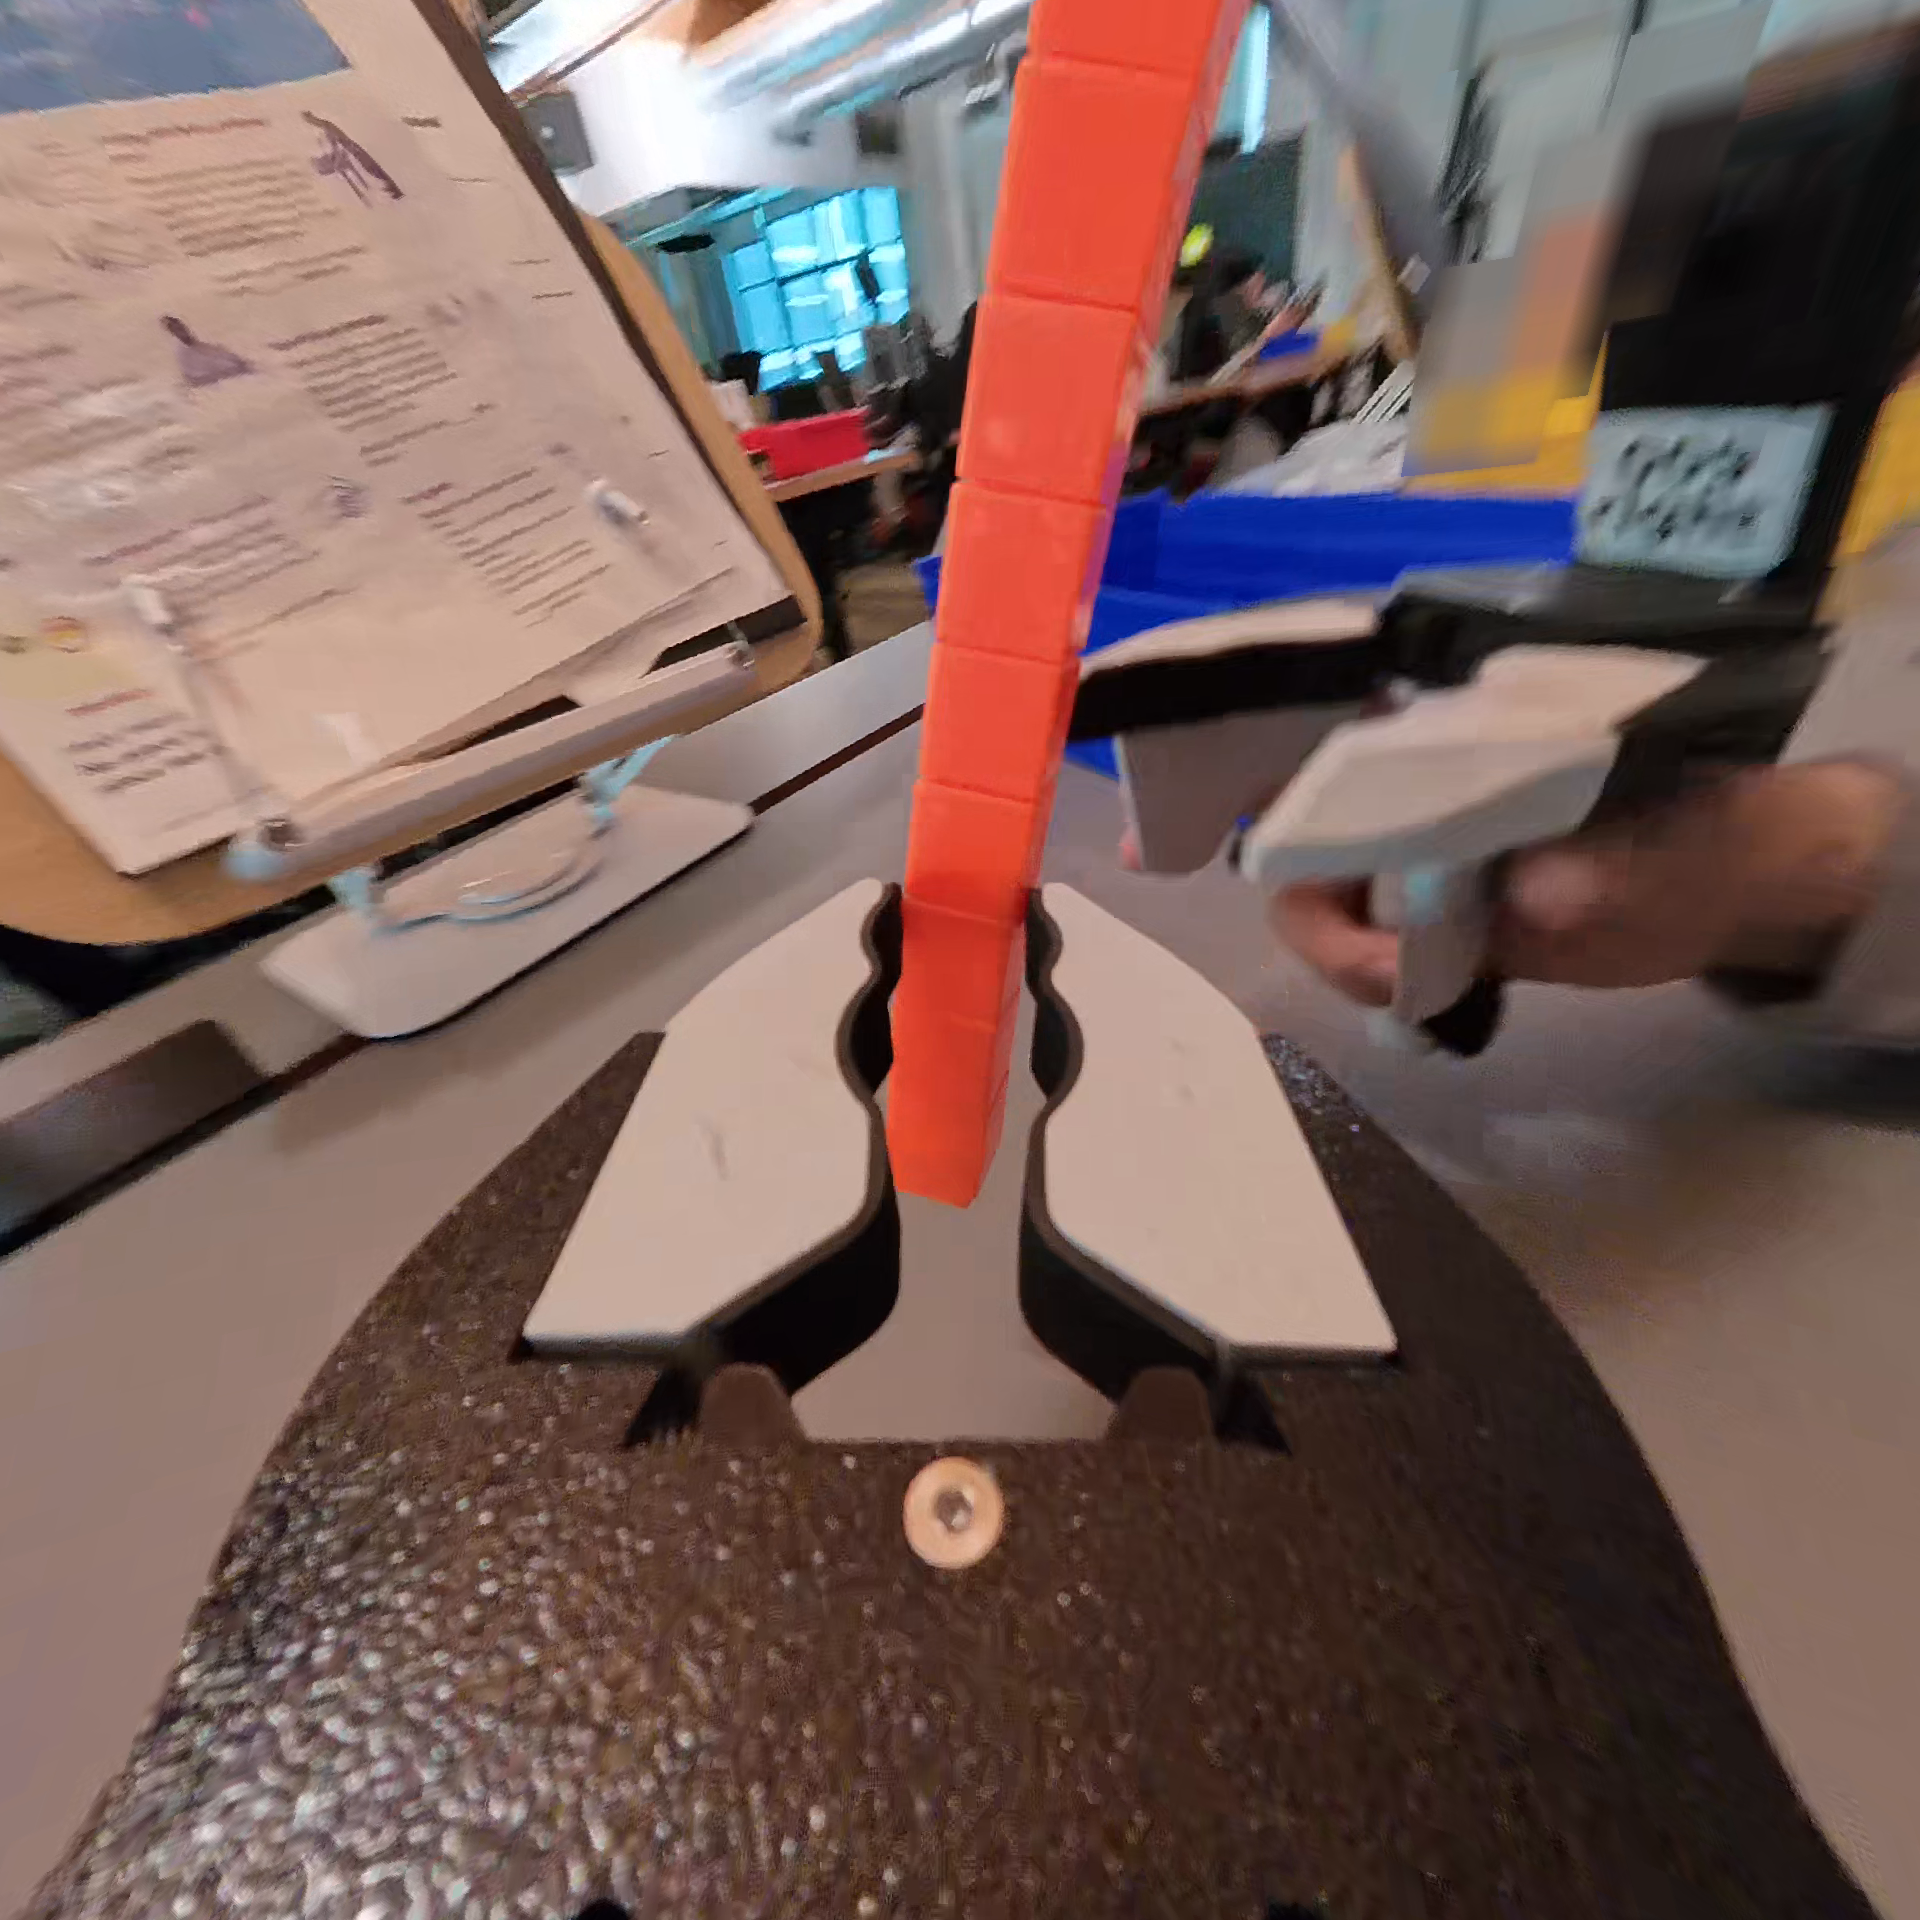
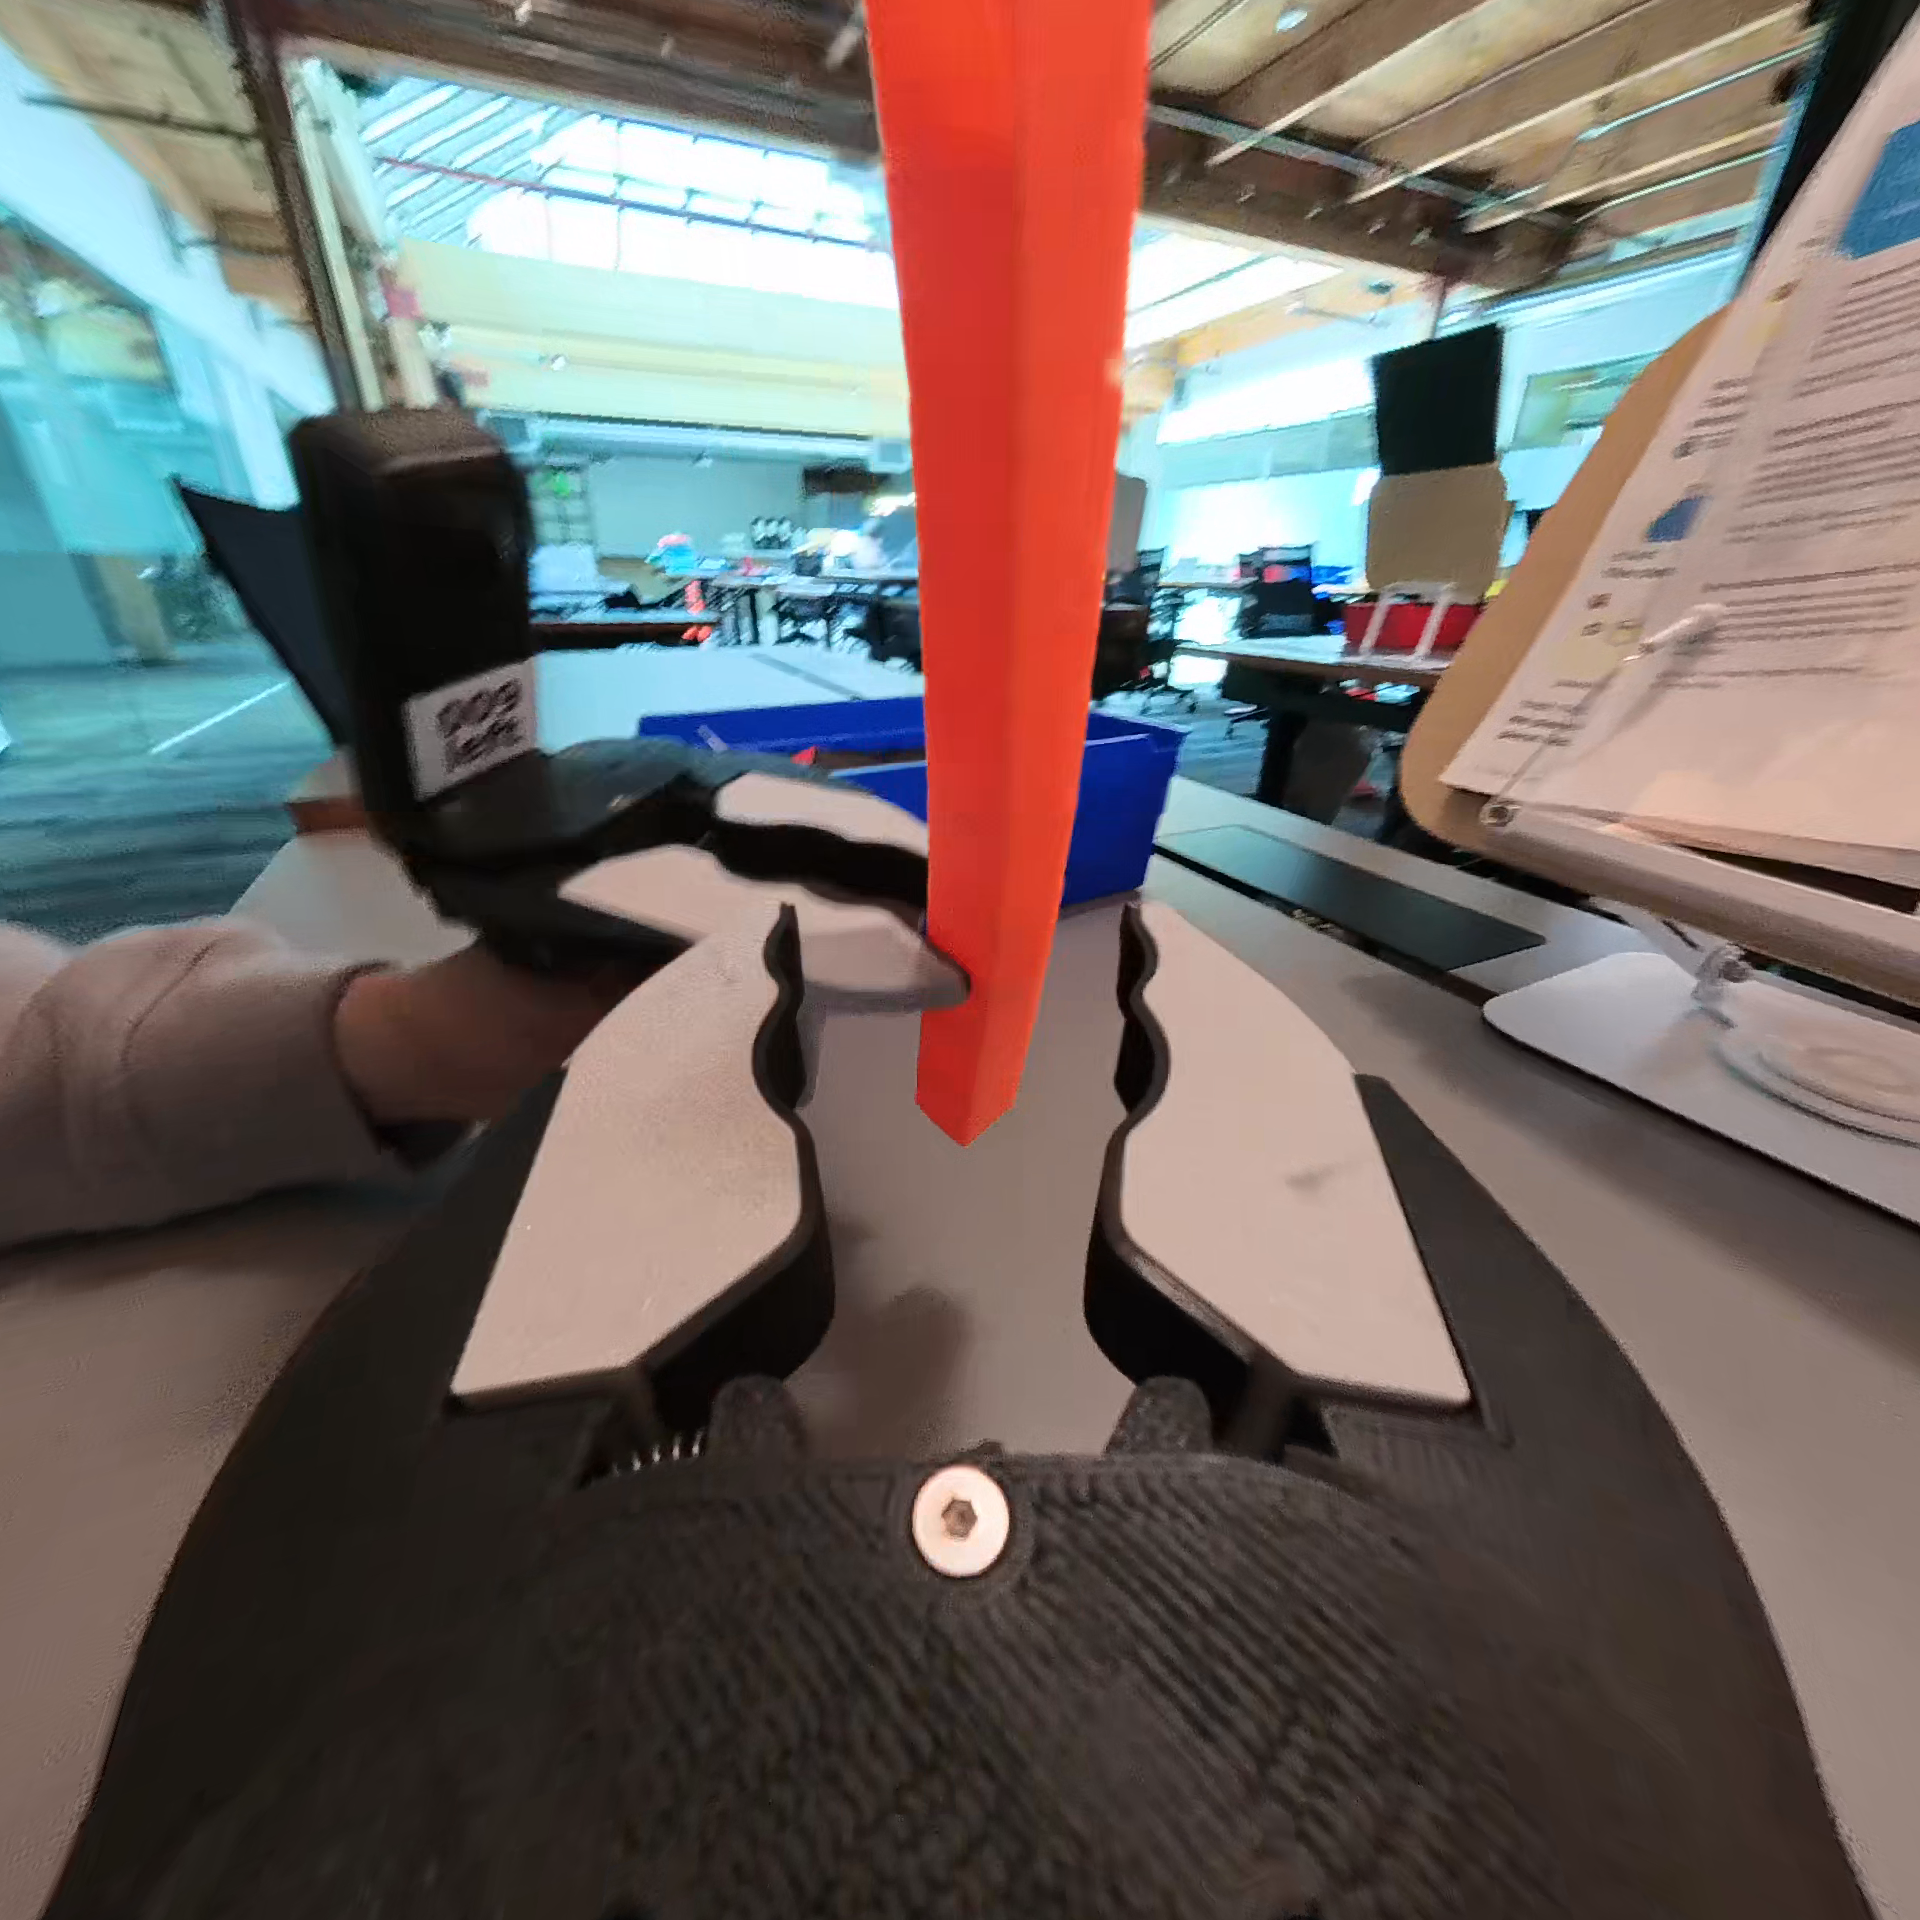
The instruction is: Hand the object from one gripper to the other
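The worktop (image 2: 1351, 1299) is a flat grey surface with a dark seam running across it. A document stand (image 1: 499, 914) rests on it by its pale flat base, holding printed sheets tilted up on a tan board. Blue bins (image 2: 1112, 800) sit at the worktop's far edge, beyond a black flat panel (image 2: 1340, 894) set in the surface.

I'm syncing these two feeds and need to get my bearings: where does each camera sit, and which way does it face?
Left wrist view: on the left gripper, looking along its fingers, which are shut on the orange bar; the right gripper and a hand come in from the right.
Right wrist view: on the right gripper, open around the orange bar; the left gripper and a sleeve show on the left.
Shared: bar, blue bin, document stand.
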Motion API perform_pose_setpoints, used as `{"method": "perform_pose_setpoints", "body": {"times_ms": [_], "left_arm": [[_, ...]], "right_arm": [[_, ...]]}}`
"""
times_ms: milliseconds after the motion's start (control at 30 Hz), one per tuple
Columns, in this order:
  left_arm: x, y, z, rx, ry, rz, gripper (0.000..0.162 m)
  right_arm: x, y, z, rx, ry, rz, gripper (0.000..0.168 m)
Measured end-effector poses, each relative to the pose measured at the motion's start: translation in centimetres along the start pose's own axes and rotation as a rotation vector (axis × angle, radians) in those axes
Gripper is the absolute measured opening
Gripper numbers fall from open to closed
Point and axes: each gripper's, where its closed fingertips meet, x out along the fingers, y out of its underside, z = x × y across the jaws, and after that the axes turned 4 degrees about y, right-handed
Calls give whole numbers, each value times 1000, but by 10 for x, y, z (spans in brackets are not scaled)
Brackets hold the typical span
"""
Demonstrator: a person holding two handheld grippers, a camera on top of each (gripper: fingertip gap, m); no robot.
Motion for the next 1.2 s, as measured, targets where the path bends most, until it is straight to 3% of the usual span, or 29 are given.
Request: {"method": "perform_pose_setpoints", "body": {"times_ms": [67,167,333,367,433,500,667,833,867,933,1200], "left_arm": [[2,4,0,130,-64,55,22],[6,7,-6,250,-104,99,22],[5,0,-17,230,-17,12,21],[5,-2,-20,193,26,-20,28],[4,-5,-24,27,128,-78,53],[2,-10,-31,-248,298,-139,63],[-13,-32,-46,-858,742,-269,63],[-12,-33,-58,-1128,909,-267,63],[-13,-36,-58,-1159,941,-292,55],[-16,-42,-54,-1203,968,-358,36],[-19,-36,-37,-923,763,-353,25]], "right_arm": [[2,-6,-5,20,74,-38,54],[1,-8,-10,10,132,-61,27],[-6,-15,-8,78,2,-81,27],[-9,-21,-7,116,-44,-122,27],[-19,-36,-1,205,-167,-228,26],[-32,-53,3,255,-263,-347,27],[-45,-62,8,136,-297,-419,27],[-41,-61,19,105,-317,-426,27],[-39,-58,22,95,-323,-413,27],[-35,-53,22,72,-308,-382,27],[-29,-35,15,54,-265,-263,26]]}}
